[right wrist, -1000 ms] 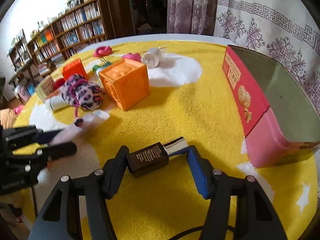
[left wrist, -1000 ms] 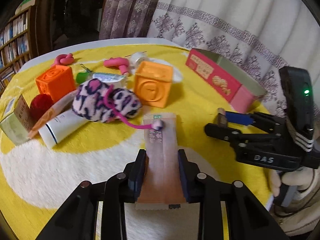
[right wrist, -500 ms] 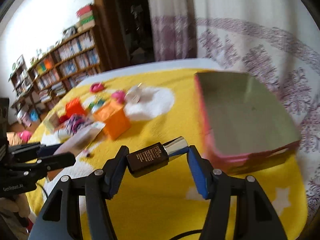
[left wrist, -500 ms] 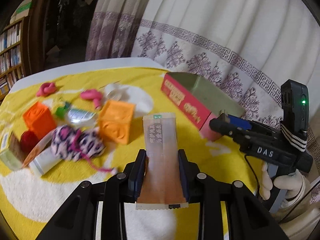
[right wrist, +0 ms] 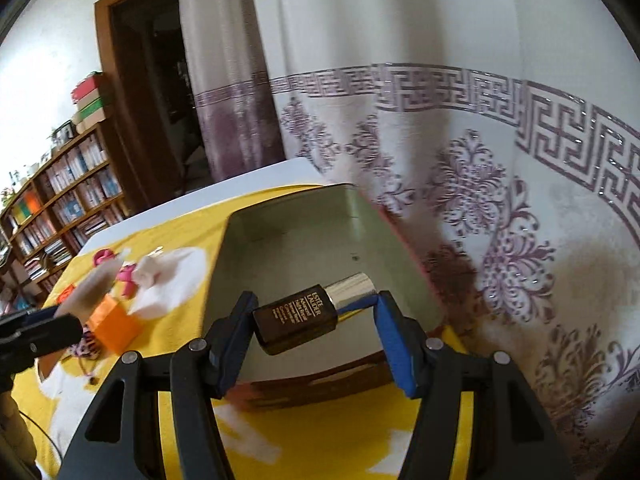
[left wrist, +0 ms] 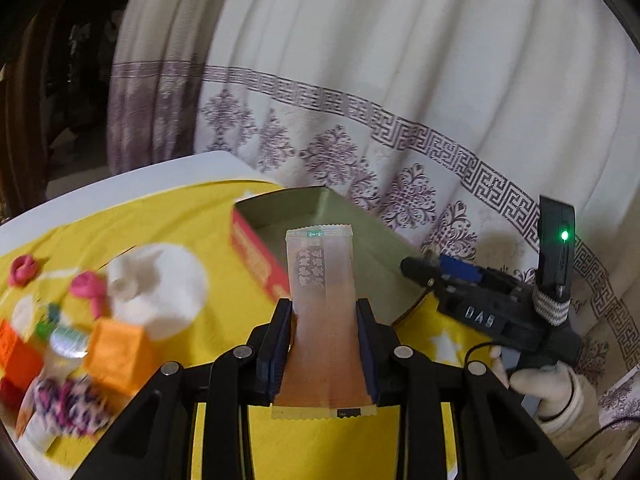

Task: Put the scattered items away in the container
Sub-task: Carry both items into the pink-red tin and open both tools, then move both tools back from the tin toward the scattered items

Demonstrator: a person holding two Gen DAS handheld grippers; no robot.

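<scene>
My left gripper (left wrist: 324,312) is shut on a long orange-and-clear sachet (left wrist: 322,300), held above the yellow cloth with its tip over the near side of the red box (left wrist: 256,254). My right gripper (right wrist: 314,312) is shut on a small dark brown bottle with a silver cap (right wrist: 304,318), held over the near end of the open red box (right wrist: 304,248), whose grey-green inside looks empty. The right gripper also shows in the left wrist view (left wrist: 424,270) at the box's right side. The left gripper shows in the right wrist view (right wrist: 60,320) at far left.
On the yellow cloth to the left lie orange cubes (left wrist: 114,354), a leopard-print plush (left wrist: 68,404), pink pieces (left wrist: 86,286), a white cap (left wrist: 122,284) and a tube. A patterned curtain (right wrist: 480,160) hangs close behind the box. Bookshelves (right wrist: 60,200) stand far left.
Both grippers have lifted and moved right, from over the scattered items to the red box. The sachet and the bottle stay held. The box's inside has come into view.
</scene>
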